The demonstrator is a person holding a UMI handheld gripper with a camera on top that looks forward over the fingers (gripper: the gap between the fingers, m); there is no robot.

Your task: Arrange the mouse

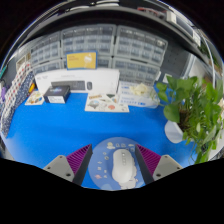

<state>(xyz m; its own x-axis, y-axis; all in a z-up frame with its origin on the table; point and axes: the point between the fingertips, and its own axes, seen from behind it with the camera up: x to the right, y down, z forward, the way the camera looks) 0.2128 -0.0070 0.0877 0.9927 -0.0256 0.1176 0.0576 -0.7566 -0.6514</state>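
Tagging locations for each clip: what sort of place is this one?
Probably an office or lab workbench: a blue table, a white box at its back, a potted plant, and a mouse between the open tongs.

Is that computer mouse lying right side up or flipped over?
Right side up: the white mouse shows its rounded top with the scroll wheel, lying flat on a round pad between the open claw fingers.

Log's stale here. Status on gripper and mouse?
Gripper open, fingers either side of the mouse. Mouse white, lying on a round pale pad on the blue table. Nothing in the way; potted plant off to the side.
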